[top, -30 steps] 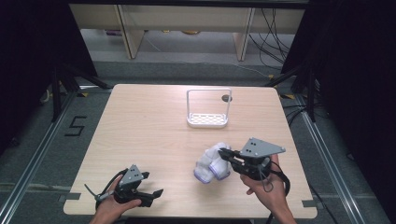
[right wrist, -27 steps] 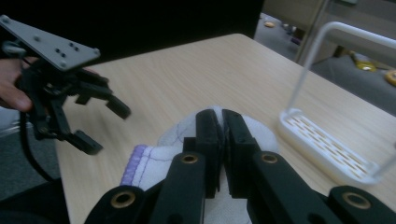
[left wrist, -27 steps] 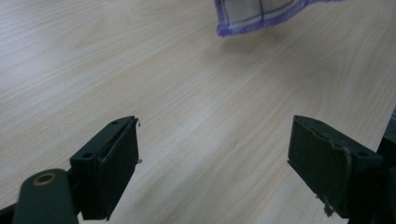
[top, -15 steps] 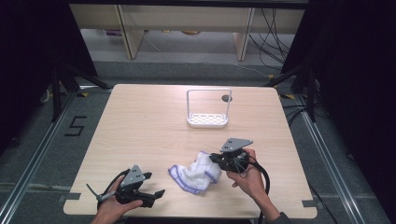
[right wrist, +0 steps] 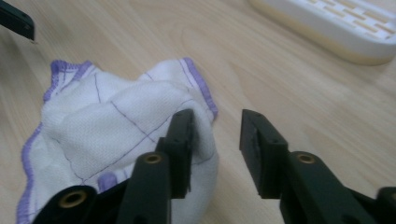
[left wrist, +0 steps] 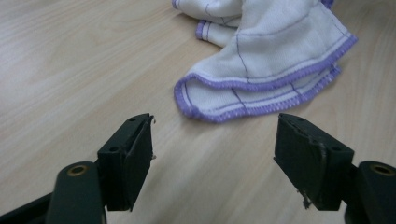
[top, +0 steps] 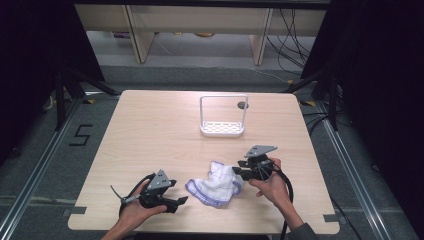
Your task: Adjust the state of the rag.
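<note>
- Your left gripper (left wrist: pixel 215 154) has its jaws wide apart, just before the white cloth (left wrist: pixel 266 70).
- Your right gripper (right wrist: pixel 215 140) has its jaws narrowly apart and empty beside the cloth.

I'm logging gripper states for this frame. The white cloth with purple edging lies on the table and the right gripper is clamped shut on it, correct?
Not quite. The cloth does lie on the table, but the right gripper is open: the right gripper view shows a clear gap between its fingers, with the cloth beside one finger, not pinched.
</note>
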Demonstrator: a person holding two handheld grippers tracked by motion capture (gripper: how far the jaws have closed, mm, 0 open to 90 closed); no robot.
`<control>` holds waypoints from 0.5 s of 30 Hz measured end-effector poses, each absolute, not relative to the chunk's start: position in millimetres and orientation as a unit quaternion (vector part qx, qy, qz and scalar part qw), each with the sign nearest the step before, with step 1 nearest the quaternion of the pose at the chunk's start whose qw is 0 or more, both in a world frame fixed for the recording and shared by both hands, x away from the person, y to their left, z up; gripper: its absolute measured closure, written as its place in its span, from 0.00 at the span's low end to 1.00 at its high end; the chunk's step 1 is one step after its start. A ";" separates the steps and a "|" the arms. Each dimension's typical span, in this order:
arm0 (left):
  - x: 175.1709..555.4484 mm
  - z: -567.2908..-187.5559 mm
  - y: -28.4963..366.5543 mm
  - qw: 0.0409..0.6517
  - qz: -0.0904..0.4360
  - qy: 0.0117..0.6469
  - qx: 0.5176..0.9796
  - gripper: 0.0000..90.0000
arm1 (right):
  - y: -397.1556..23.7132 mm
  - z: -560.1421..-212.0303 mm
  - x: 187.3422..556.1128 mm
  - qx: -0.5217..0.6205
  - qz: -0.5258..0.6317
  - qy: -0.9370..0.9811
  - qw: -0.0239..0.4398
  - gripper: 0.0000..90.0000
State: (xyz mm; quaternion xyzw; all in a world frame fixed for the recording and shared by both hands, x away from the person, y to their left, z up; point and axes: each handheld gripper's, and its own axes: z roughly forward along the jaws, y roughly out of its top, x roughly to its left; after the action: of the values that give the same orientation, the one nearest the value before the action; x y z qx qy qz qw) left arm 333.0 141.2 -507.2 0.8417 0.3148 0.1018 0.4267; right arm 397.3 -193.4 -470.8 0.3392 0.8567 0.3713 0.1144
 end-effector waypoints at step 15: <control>349.5 -511.8 124.3 0.387 0.097 0.310 0.863 0.48 | -188.6 -439.2 332.4 0.290 0.384 0.867 0.129 0.56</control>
State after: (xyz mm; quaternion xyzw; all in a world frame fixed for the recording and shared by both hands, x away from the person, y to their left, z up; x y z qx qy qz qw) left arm 349.5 124.3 -511.8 0.8626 0.3105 0.0972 0.3874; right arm 332.4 -188.6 -439.2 0.2900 0.8672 0.3836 0.1293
